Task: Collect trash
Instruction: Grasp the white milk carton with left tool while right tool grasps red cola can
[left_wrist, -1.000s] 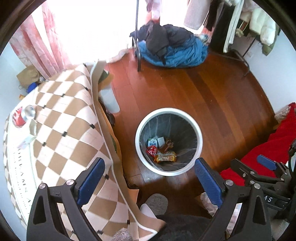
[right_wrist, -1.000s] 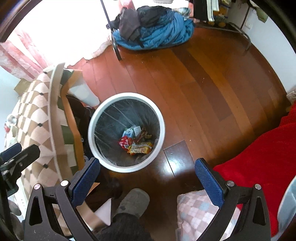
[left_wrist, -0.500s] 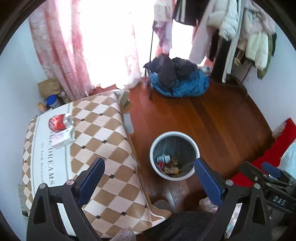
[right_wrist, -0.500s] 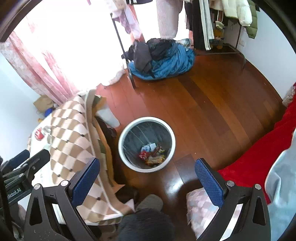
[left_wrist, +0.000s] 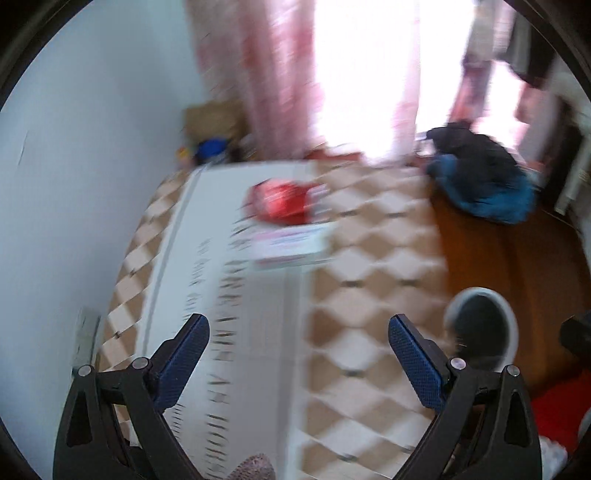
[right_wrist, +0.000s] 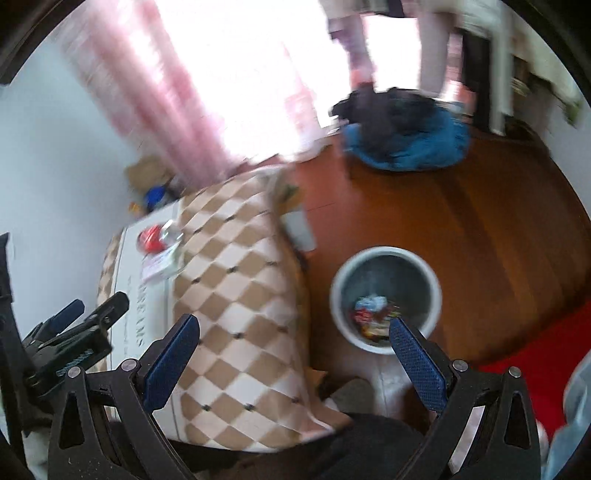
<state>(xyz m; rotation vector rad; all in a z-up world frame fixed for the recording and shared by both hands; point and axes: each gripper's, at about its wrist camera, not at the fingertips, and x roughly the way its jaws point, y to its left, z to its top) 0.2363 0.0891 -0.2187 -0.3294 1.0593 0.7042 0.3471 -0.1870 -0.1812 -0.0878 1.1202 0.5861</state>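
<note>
The worktop cloth (right_wrist: 236, 280) is tan-and-cream diamond check with a white strip, a red can (left_wrist: 280, 203) and a white-pink box (left_wrist: 291, 245) on it, white-rimmed dark bin (right_wrist: 384, 258) on reddish-brown floor (right_wrist: 480, 221), pink curtains (right_wrist: 155, 92), blue jaw pads.

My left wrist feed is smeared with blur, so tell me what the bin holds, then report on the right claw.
Observer: The white bin on the floor holds a few coloured wrappers at its bottom.
Operator: Now the right claw.
Observer: The right claw is open and empty.
Operator: Describe the red thing on the table.
Observer: It is a red can lying on its side, silver end showing, next to a flat white packet.
</note>
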